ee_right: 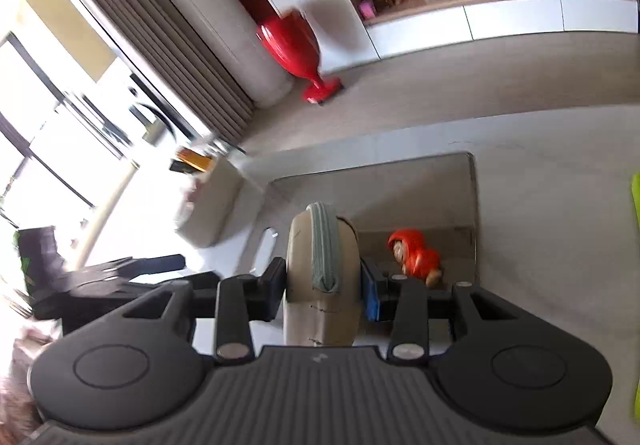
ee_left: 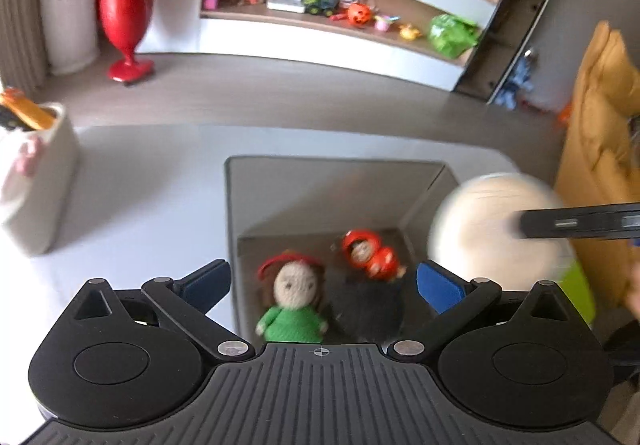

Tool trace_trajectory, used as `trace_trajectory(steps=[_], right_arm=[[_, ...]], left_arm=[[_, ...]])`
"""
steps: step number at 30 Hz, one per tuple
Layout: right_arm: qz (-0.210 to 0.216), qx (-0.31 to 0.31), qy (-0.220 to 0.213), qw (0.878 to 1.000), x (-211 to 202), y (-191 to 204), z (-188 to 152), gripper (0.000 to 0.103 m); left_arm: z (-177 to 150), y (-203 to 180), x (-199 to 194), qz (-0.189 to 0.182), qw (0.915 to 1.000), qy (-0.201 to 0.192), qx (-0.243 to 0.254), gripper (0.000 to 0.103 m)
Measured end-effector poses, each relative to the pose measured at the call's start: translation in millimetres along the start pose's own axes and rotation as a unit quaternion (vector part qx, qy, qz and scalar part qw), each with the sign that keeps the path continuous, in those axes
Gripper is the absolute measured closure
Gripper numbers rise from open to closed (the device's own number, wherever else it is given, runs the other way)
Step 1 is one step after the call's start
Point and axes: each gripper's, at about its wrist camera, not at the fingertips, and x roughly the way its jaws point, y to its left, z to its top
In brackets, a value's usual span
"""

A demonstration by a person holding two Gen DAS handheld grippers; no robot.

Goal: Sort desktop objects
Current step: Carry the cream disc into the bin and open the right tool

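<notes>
A grey open box (ee_left: 236, 205) stands on the white table. Inside lie a knitted doll in green with a red hat (ee_left: 294, 301) and a small orange-red doll (ee_left: 370, 253). My left gripper (ee_left: 322, 283) is open and empty, low over the box's near side. My right gripper (ee_right: 322, 281) is shut on a round beige object with a grey-green band (ee_right: 320, 269), held over the box's edge. In the left wrist view the beige object (ee_left: 488, 229) shows blurred at the right. The orange-red doll (ee_right: 418, 255) and the box (ee_right: 474, 201) also show in the right wrist view.
A white pot (ee_left: 36, 181) with pens stands at the table's left; it also shows in the right wrist view (ee_right: 208, 205). A lime-green thing (ee_left: 580, 289) lies at the table's right. Beyond are the floor, a red vase (ee_left: 126, 25), a toy shelf (ee_left: 340, 11) and a yellow sofa (ee_left: 600, 117).
</notes>
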Motion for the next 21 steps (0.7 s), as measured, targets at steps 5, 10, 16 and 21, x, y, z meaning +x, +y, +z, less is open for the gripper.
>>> trace_trajectory(steps=[5,10,16,21], right_arm=[[-0.070,-0.031,0.047,0.996,101,19,35,0.061],[-0.104,-0.052,0.101,0.988,185,15,41,0.061],[-0.118,-0.078,0.149,0.979,244,11,34,0.061],[-0.115,-0.060,0.160,0.979,256,-7,31,0.060]], left_arm=[[28,0,58,0.016,0.9979,0.062,0.013,0.000],[27,14,84,-0.001,0.9967,0.082,-0.002,0.000],[21,0,84,0.125,0.9880,0.045,0.079,0.000],[18,-9,83,0.111,0.9876,0.050,0.100,0.000]])
